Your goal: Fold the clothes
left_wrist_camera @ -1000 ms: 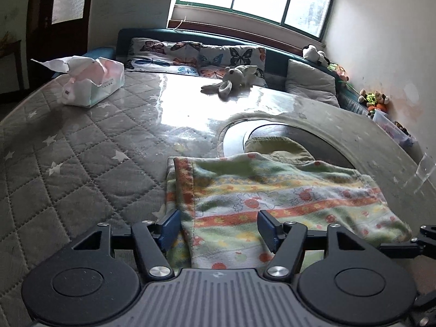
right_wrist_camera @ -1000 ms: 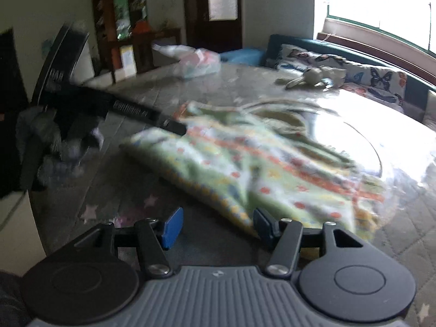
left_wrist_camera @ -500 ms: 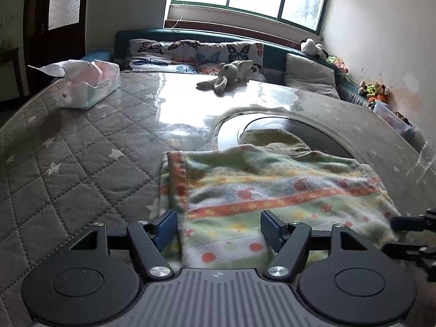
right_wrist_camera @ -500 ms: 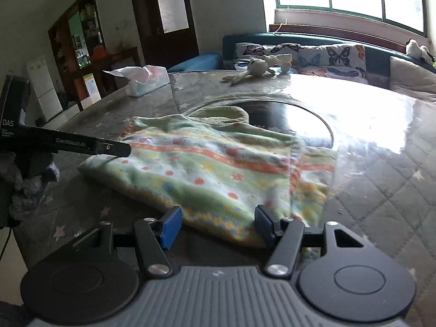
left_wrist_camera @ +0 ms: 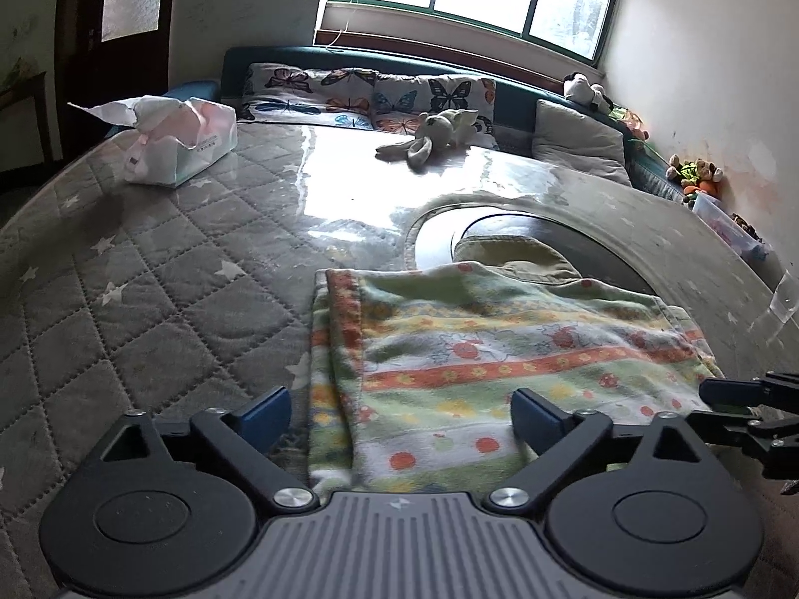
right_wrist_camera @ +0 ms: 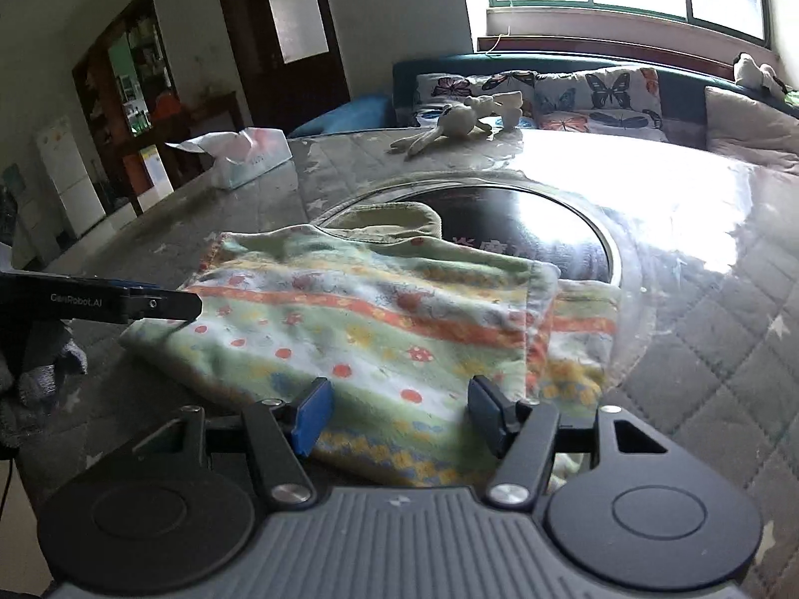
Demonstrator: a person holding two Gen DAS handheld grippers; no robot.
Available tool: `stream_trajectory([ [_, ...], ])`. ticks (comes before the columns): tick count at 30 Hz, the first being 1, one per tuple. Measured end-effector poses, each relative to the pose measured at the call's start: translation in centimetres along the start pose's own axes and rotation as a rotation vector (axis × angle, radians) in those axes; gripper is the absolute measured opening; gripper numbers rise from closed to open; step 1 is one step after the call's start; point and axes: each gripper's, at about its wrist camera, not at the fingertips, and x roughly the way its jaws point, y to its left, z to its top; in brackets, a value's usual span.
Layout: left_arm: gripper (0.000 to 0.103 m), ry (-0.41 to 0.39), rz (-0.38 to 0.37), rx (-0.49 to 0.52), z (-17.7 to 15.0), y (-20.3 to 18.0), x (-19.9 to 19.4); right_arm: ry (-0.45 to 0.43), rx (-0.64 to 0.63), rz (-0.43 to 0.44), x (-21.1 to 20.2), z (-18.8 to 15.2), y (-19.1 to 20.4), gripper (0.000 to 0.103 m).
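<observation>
Quilted bench (left_wrist_camera: 150, 299) carried the folded garment (left_wrist_camera: 499, 349) at its near edge, half over a dark round inset, with left gripper (left_wrist_camera: 399, 414) and right gripper (right_wrist_camera: 397, 412) jaws apart at its hem, so gripping both corners evenly looked best.

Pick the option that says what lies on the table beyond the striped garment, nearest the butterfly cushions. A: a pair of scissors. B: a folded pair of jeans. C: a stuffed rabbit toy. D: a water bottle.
C: a pale stuffed rabbit toy with long ears lies on the quilted table in front of the butterfly cushions, well past the striped garment.
</observation>
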Motion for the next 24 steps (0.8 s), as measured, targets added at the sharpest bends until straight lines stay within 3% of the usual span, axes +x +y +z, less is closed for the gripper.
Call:
stream_trajectory([
  [3,0.103,0.003,0.001,-0.009,0.2,0.4,0.0,-0.021,0.006,-0.003,-0.5,0.3,-0.1,0.073],
  [13,0.103,0.030,0.008,-0.089,0.6,1.9,0.3,-0.024,-0.014,0.006,-0.1,1.0,0.9,0.073],
  [24,0.103,-0.005,0.037,-0.131,1.4,3.4,-0.7,0.019,-0.278,0.093,2.0,2.2,7.5,0.073],
])
